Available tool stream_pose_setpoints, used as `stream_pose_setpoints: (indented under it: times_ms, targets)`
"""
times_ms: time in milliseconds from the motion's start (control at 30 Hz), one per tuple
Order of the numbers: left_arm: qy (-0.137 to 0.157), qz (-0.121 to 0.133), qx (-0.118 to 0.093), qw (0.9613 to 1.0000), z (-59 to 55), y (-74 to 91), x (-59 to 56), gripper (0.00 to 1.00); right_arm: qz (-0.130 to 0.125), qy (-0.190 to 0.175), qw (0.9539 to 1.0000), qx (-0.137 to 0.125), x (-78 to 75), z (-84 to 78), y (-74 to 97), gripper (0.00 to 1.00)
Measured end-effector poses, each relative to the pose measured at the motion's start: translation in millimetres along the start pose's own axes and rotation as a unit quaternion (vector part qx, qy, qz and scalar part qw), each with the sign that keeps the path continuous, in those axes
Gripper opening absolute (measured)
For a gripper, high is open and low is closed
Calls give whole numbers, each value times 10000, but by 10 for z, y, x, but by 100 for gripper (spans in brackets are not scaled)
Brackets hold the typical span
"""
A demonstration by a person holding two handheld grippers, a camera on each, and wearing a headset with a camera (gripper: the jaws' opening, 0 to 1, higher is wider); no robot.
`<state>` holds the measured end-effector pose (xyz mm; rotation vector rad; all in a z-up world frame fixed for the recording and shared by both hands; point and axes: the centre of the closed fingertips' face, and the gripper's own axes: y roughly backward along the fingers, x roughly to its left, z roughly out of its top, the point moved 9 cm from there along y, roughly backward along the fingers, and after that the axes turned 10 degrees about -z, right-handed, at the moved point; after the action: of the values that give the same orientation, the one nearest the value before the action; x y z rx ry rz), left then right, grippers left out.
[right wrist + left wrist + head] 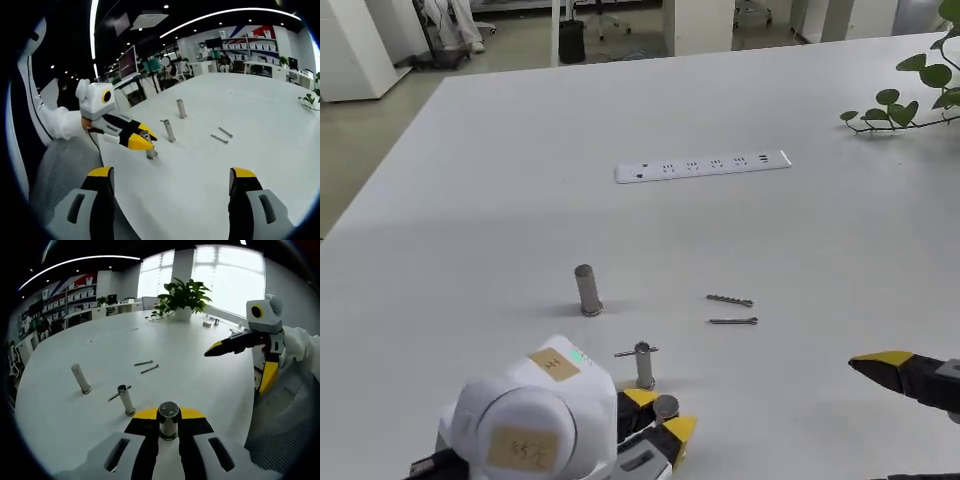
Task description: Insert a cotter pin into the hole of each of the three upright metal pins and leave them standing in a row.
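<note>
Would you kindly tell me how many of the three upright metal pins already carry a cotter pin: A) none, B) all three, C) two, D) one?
D: only the middle pin has an inserted cotter pin. The far pin and the near pin in the left gripper are bare, and two loose cotter pins lie nearby.

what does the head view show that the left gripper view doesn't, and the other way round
Head view, not the other: floor, a black bin and the left gripper's labelled white housing. Left gripper view, not the head view: windows, shelves and a sleeve behind the right gripper. Both: the far pin, the middle pin with a cotter pin through it, the near pin between the left jaws, and two loose cotter pins.
</note>
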<state>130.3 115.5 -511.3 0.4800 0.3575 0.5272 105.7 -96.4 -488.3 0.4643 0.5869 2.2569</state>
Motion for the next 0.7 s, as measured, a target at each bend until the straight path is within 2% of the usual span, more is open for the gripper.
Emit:
stream_pose_setpoints:
  times_ms: [200, 500, 633, 700]
  targets:
    - [-65, 38, 42, 10000, 7, -36, 2, 10, -159, -94, 9998, 40, -43, -13, 4, 98]
    - [-67, 115, 67, 9999, -9, -88, 25, 10, -133, -117, 9998, 80, -39, -26, 17, 98]
    - [-93, 156, 136, 9997, -30, -103, 27, 10, -146, -214, 9997, 21, -53, -21, 28, 98]
    - [-68, 157, 95, 9998, -26, -102, 25, 10, -149, -212, 9997, 5, -51, -13, 39, 98]
